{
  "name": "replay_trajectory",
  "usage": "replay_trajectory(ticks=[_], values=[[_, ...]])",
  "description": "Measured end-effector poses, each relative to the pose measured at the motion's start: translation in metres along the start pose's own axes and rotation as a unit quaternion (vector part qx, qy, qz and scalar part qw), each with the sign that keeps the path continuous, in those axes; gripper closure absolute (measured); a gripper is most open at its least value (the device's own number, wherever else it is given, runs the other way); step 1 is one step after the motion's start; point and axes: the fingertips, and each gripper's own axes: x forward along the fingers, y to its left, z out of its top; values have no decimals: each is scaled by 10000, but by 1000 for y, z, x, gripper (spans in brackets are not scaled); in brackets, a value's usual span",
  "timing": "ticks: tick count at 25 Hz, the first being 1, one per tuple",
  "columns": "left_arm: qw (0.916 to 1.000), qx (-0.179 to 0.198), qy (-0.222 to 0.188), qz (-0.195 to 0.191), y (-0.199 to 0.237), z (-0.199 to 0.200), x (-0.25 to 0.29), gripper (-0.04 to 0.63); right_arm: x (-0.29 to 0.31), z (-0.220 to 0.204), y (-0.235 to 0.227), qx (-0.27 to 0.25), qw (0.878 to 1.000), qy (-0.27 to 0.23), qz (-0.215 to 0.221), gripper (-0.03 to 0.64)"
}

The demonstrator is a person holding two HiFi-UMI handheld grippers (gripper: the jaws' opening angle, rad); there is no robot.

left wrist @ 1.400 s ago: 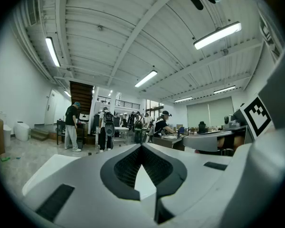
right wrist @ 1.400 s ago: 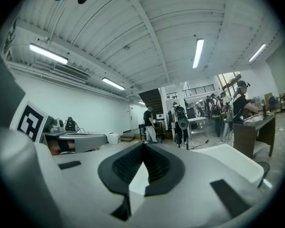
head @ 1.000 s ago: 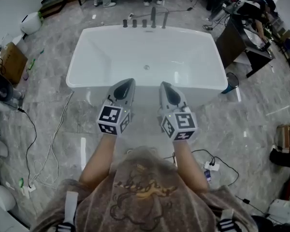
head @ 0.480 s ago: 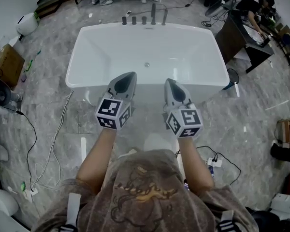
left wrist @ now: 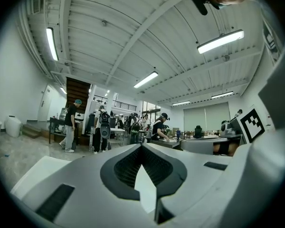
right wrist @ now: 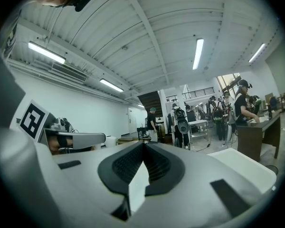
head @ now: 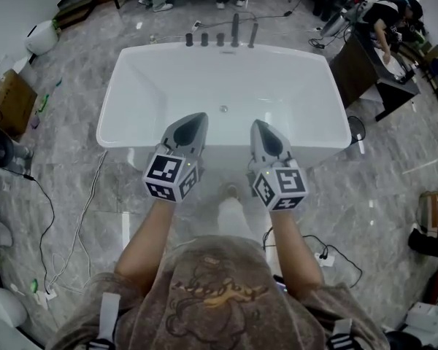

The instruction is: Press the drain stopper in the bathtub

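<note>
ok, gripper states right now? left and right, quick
Left gripper: closed, jaw tips together, holding nothing.
Right gripper: closed, jaw tips together, holding nothing.

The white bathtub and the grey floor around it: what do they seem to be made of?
The white rectangular bathtub looks like glossy acrylic or enamelled ceramic: smooth, with soft highlights. The grey veined floor looks like polished marble or marble-look tile: veins, reflections, straight joints.
</note>
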Motion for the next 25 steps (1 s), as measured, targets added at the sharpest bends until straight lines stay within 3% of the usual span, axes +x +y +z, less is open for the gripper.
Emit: replay_trajectory(ticks=[15,25], values=[[9999,70,-72,127,47,26,159,594,131,33,-108,-55,9997,2,227,615],[9989,28,-193,419,77,31,243,594,197,32,-162,-1,9990,84,439,615]])
